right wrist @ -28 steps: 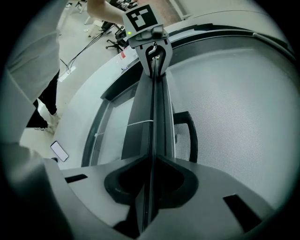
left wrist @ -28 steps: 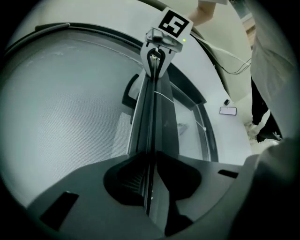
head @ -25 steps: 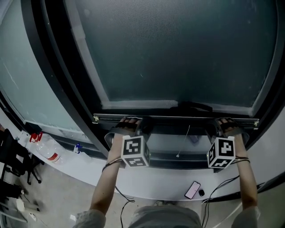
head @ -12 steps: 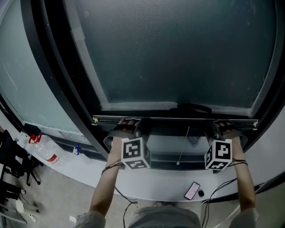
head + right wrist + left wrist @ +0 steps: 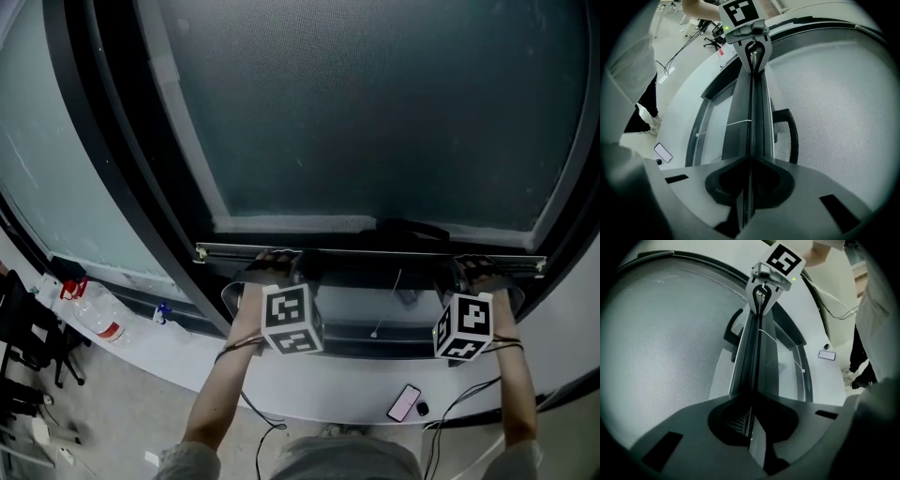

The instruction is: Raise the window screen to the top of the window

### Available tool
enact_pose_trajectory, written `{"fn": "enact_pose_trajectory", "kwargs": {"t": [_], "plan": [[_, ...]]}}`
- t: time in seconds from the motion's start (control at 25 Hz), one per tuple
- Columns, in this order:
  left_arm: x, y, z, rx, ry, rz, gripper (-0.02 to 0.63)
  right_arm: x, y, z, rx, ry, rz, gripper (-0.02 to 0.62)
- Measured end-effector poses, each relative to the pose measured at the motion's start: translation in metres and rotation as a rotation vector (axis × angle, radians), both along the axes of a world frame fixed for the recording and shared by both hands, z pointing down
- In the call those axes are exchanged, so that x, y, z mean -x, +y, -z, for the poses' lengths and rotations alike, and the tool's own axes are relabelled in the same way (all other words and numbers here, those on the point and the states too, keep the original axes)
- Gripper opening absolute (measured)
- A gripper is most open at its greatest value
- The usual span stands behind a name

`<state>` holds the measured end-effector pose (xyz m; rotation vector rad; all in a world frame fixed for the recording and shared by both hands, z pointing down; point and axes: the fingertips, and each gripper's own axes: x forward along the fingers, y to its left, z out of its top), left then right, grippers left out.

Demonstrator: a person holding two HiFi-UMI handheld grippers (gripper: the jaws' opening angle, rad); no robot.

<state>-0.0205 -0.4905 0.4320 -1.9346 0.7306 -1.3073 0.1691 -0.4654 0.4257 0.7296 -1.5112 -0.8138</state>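
Left gripper and right gripper jaws pinch the stiff rail under the screen, near its ends; probably light, lift level.

The head view looks steeply down from overhead, with the screen's bottom bar crossing mid-frame. The left gripper view and right gripper view ride close behind the left claw and right claw, facing one another along that bar, which all three views share; each shows the opposite claw at top centre.
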Motion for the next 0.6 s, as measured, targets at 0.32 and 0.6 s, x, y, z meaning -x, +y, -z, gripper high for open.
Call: {"fn": "enact_pose_trajectory", "kwargs": {"t": [0.32, 0.6], "plan": [[0.0004, -0.003, -0.0049, 0.122, -0.167, 0.037, 0.021, 0.0013, -0.0004, 0.0001, 0.08, -0.032, -0.017, 0.021], [0.0018, 0.0007, -0.0077, 0.16, -0.182, 0.018, 0.018, 0.0026, 0.005, -0.0033, 0.166, 0.002, 0.018, 0.02]]}}
